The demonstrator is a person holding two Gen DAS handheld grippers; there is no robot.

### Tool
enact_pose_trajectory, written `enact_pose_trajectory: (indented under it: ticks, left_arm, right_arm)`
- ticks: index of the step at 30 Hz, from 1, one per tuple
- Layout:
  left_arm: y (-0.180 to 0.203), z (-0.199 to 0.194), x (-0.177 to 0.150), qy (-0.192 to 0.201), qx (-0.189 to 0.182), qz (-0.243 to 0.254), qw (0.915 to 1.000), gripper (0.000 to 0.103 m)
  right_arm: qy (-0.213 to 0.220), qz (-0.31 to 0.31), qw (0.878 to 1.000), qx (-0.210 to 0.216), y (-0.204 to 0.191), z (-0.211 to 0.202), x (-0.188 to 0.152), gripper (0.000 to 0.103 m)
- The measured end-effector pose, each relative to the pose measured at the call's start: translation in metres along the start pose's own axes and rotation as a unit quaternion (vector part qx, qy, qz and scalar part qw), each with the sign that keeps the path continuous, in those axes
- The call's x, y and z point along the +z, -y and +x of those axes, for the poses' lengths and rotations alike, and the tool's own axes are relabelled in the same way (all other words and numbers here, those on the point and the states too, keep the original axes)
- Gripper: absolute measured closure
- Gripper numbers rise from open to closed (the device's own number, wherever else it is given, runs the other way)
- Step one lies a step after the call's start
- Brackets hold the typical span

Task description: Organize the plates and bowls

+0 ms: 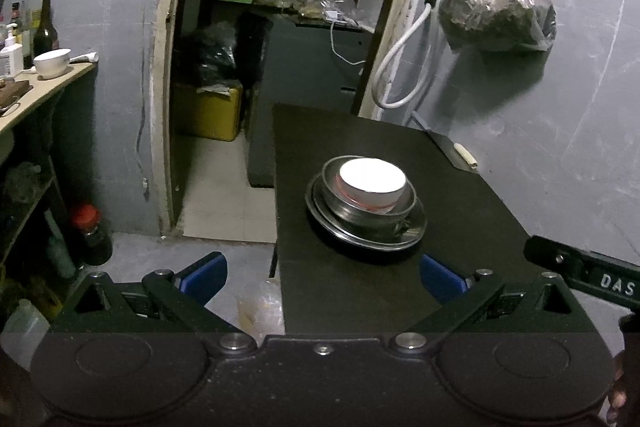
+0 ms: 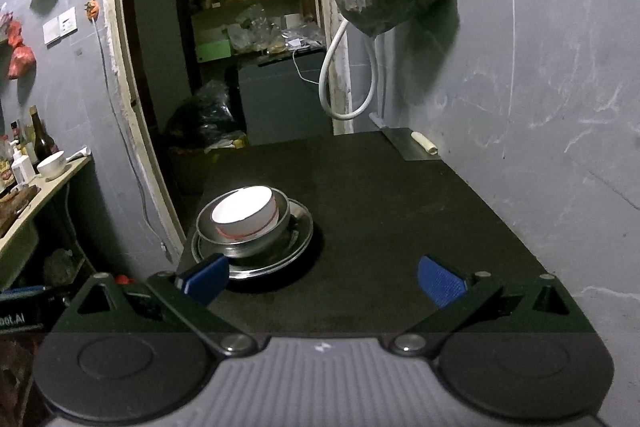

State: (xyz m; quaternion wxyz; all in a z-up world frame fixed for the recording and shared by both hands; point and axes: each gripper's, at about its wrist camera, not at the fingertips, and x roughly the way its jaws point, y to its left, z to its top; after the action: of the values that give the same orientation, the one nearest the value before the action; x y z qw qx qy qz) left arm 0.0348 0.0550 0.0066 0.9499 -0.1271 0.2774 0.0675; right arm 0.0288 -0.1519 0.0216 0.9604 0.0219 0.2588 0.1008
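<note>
Nested stack ahead of both tools on the black matte tabletop (image 1: pixel 360 299): white ceramic bowl with red band (image 1: pixel 373 185) inside a steel bowl (image 1: pixel 366 205) on a round steel plate (image 1: pixel 366 227). Left gripper (image 1: pixel 323 277) and right gripper (image 2: pixel 323 279) stand with fingers apart, empty. Ceramic likely fragile, steel slippery; grasp by rims. A cleaver (image 1: pixel 452 151) lies beyond, clear of the approach.

white bowl (image 1: pixel 373 183) in steel bowl (image 1: pixel 352 211) on plate (image 1: pixel 400 241)
</note>
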Motion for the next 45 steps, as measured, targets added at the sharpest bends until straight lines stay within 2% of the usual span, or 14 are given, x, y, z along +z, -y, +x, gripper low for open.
enact_pose_trajectory:
  ticks: [5, 18, 24, 29, 33, 39, 45]
  left_arm:
    - [-0.001, -0.003, -0.005, -0.001, 0.019, 0.001, 0.9998, 0.001]
    - [-0.007, -0.024, -0.031, -0.006, 0.016, 0.021, 0.9996, 0.001]
    - [-0.016, -0.030, -0.044, -0.001, 0.027, 0.008, 0.9996, 0.001]
    - [-0.018, -0.034, -0.056, 0.009, 0.037, 0.009, 0.9993, 0.001]
    - [-0.015, -0.033, -0.061, 0.004, 0.029, 0.009, 0.9995, 0.001]
    - [-0.006, -0.034, -0.060, 0.009, 0.025, 0.043, 0.9987, 0.001]
    - [-0.003, -0.038, -0.068, 0.009, -0.003, 0.037, 0.9993, 0.001]
  right_arm:
    - [-0.008, 0.002, 1.000, -0.007, 0.001, -0.006, -0.006, 0.000]
    - [-0.019, 0.022, 0.999, 0.014, -0.005, -0.020, -0.033, 0.000]
    - [-0.031, 0.010, 0.999, 0.022, -0.010, -0.026, -0.046, 0.000]
    - [-0.025, -0.003, 1.000, 0.015, -0.009, -0.040, -0.054, 0.000]
    - [-0.028, -0.012, 1.000, 0.002, -0.006, -0.047, -0.058, 0.000]
    - [-0.035, 0.002, 0.999, 0.006, 0.002, -0.047, -0.059, 0.000]
    - [-0.031, -0.008, 0.999, 0.023, 0.005, -0.049, -0.072, 0.000]
